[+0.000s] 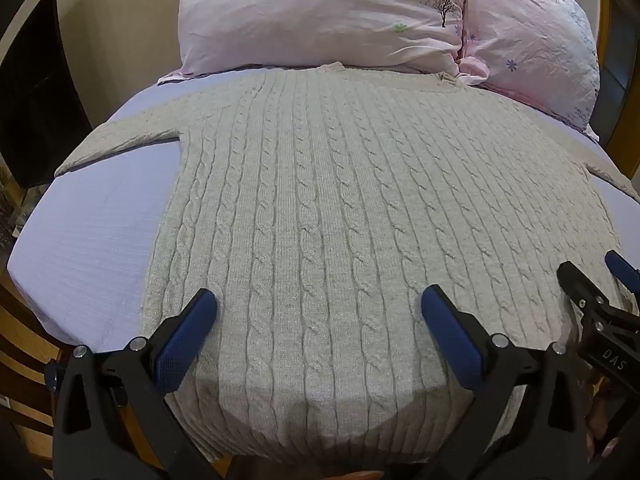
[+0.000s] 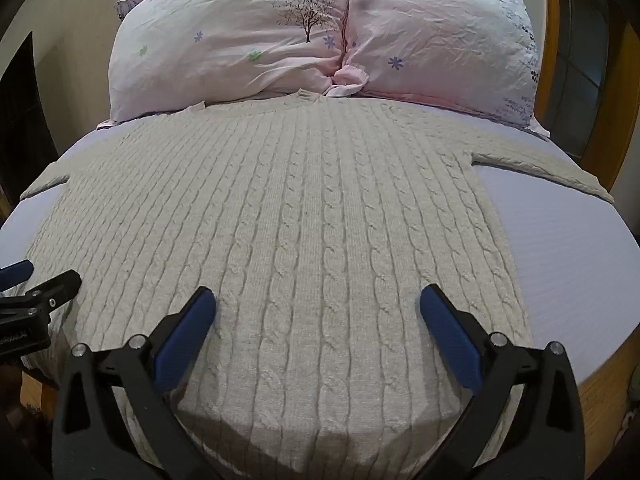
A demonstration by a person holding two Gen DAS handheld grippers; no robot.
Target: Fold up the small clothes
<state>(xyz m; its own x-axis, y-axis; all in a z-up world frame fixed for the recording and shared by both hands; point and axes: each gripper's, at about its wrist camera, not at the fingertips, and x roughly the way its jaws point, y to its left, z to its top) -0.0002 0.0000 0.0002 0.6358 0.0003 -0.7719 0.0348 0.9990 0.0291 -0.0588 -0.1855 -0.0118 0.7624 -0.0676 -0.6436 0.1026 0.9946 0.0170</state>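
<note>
A cable-knit sweater [image 1: 320, 200] lies flat on the bed [image 1: 88, 240], filling the frame's centre, collar touching the pillows [image 1: 320, 12]. Left hand-held gripper [image 1: 319, 306] and right hand-held gripper [image 2: 318, 304] hover above its hem, fingers apart.

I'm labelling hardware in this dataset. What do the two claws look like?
Both match. The left claw and right claw have black, angular plastic arms joined with silver bolts, ending in flat blue textured pads. In the left view, the right claw's body bears white "DAS" lettering. No cables or sleeves show.
</note>
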